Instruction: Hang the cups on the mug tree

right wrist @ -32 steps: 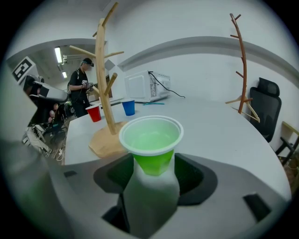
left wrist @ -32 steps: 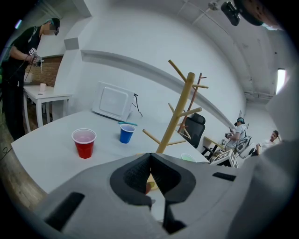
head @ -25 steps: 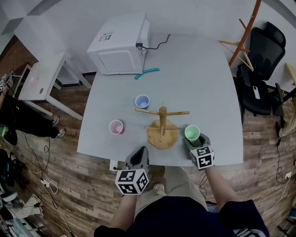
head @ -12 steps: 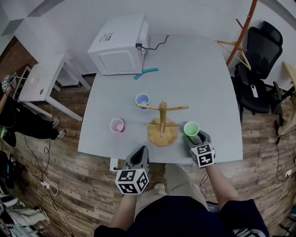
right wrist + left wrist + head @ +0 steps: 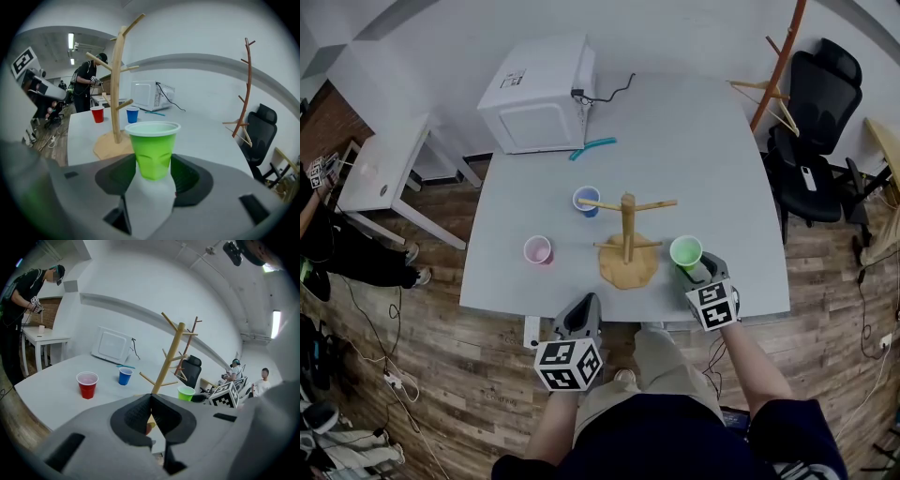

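Right gripper [image 5: 153, 169] has its jaws clamped on the green cup [image 5: 153, 146], one pad on each side of the lower half. The cup sits upright, mouth up. From the head view it's just to the right of the mug tree's [image 5: 627, 236] wooden base, near the front edge of the bench [image 5: 703, 159]. Can't really tell if the cup's bottom is touching the bench or not.

Left gripper [image 5: 151, 405] has its jaws pressed together on nothing, and it hangs off the near edge of the bench, to the left of the tree.

The other two cups are both standing upright on the bench: the red cup [image 5: 87, 384] out to the left of the tree base, and the blue cup [image 5: 124, 376] farther back, right by the tree's left-hand peg in the head view. A white microwave [image 5: 539, 94] sits at the far left corner with a teal thing [image 5: 592, 147] lying in front of it.
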`<state>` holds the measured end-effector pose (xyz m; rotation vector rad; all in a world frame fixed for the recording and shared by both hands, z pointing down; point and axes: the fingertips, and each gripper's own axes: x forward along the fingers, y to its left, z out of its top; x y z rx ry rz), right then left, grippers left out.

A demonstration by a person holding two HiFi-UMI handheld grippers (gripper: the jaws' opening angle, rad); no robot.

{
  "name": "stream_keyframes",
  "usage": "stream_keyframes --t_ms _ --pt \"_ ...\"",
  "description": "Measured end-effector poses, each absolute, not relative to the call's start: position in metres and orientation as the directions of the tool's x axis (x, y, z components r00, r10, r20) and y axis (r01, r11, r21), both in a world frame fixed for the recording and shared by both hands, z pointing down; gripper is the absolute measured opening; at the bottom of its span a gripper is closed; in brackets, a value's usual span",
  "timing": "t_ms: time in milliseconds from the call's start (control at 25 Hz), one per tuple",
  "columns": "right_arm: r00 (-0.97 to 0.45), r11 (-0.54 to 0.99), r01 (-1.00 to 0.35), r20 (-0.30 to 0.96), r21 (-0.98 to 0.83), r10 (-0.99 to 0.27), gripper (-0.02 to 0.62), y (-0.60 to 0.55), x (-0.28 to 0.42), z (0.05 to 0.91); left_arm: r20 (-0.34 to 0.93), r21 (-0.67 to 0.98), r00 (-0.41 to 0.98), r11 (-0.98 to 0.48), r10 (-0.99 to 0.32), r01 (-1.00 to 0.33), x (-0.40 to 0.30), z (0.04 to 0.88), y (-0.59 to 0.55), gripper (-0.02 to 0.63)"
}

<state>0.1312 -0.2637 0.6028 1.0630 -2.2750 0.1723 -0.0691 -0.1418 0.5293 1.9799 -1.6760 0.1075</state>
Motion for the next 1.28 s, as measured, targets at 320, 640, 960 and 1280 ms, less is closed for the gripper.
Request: stream_keyframes --t_ms 320,640,960,1280 --pt "-0.455 0.700 -0.670 0.608 0.247 -0.650 0.243 -0.267 0.130 0.586 0.391 0.343 0.238 -0.099 -0.889 -0.934 -0.066 0.526 -0.134 0.018" --pt "-0.413 0.751 -0.532 0.654 0.391 -0.634 0.242 -0.273 0.118 0.577 0.377 0.335 0.253 -0.124 -0.891 -0.934 -0.062 0.519 -0.132 0.018" --pt "-0.353 0.766 -0.374 0.683 0.523 -0.639 0.242 -0.278 0.107 0.570 0.363 0.339 0.255 -0.128 -0.896 -0.932 -0.064 0.516 -0.126 0.018" --pt "-0.283 0.753 -0.236 0.698 0.614 -0.658 0.242 -0.283 0.093 0.562 0.357 0.340 0.256 -0.130 -0.898 -0.931 -0.067 0.513 -0.122 0.017"
